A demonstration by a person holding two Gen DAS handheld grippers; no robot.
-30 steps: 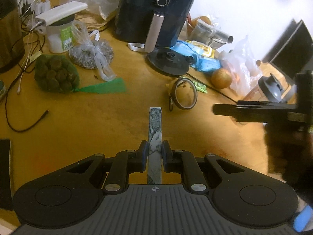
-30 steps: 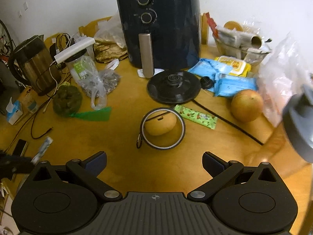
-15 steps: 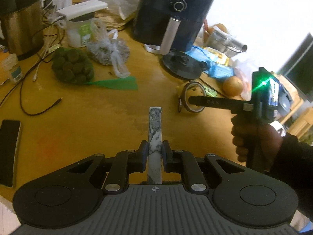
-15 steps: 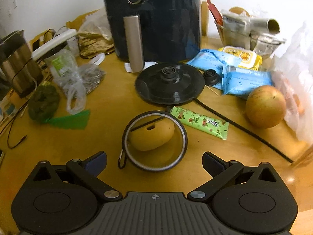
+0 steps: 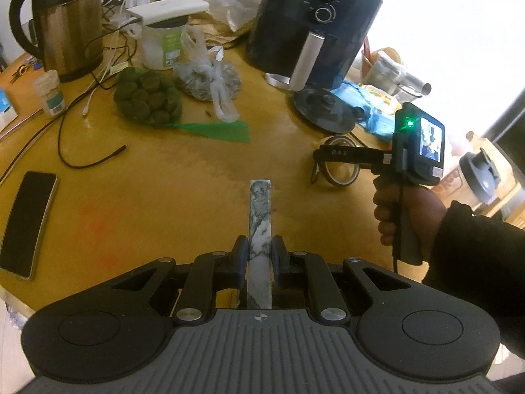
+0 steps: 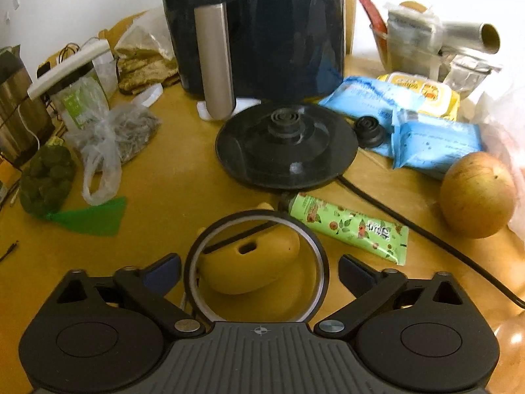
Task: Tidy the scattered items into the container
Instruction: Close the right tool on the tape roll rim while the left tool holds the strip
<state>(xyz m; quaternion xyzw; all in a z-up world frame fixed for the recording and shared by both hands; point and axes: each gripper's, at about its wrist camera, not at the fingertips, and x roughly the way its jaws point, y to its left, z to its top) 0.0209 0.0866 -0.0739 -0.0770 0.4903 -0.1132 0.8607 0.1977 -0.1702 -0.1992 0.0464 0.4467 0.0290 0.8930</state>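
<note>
Left tool [image 5: 259,251] grips a marbled bar [image 5: 260,216]. Right tool [image 6: 259,267], jaws closing, straddles a ring [image 6: 320,259] without contact, on the tabletop [image 5: 164,197].

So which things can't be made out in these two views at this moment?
- Container: not identifiable in either view.
- Marbled stick: lower end hidden behind the left gripper body, left wrist view.
- Right gripper: closing around the tape ring; contact unclear. Left wrist view shows it side-on only.
- Yellow case: partly hidden by the ring.
- Green tube: print too small to read.
- Bottle: washed out by glare.
</note>
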